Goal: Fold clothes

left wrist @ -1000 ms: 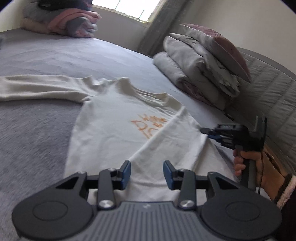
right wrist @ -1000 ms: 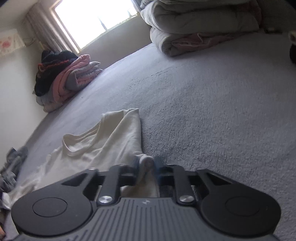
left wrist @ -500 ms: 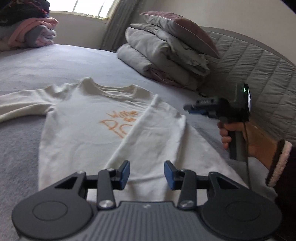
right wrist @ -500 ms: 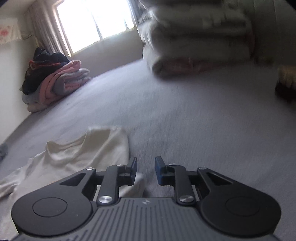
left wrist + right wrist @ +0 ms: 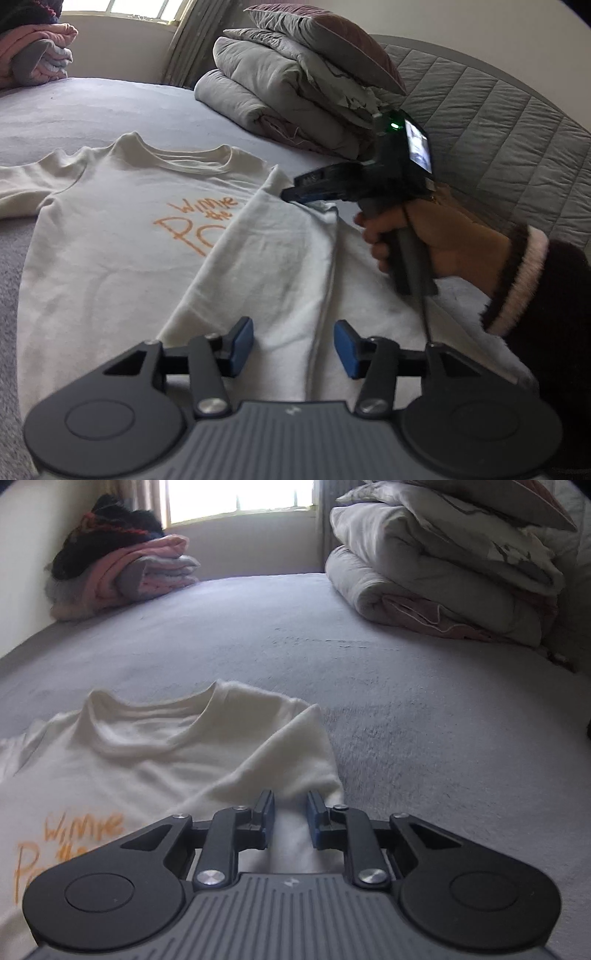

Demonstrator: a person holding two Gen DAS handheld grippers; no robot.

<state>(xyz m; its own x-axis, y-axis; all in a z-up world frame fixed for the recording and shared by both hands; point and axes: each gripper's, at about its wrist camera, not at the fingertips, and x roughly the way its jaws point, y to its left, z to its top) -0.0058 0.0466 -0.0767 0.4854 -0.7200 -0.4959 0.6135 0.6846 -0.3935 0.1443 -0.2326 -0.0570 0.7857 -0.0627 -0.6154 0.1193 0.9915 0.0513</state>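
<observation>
Cream tee (image 5: 110,258) with orange "Winnie the Po…" print lies mid-frame on the grey bed (image 5: 92,107), right side folded over, left gripper (image 5: 293,345) wide open and empty above its hem, right gripper (image 5: 290,812) part-open, holding nothing, over the folded shoulder.

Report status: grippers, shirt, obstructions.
Left gripper open, low over the shirt. Right gripper open above the folded-in sleeve. Other sleeve unfolded. Nothing in the way.

Low wrist views, both facing shirt (image 5: 122,258), bedding (image 5: 443,572)
</observation>
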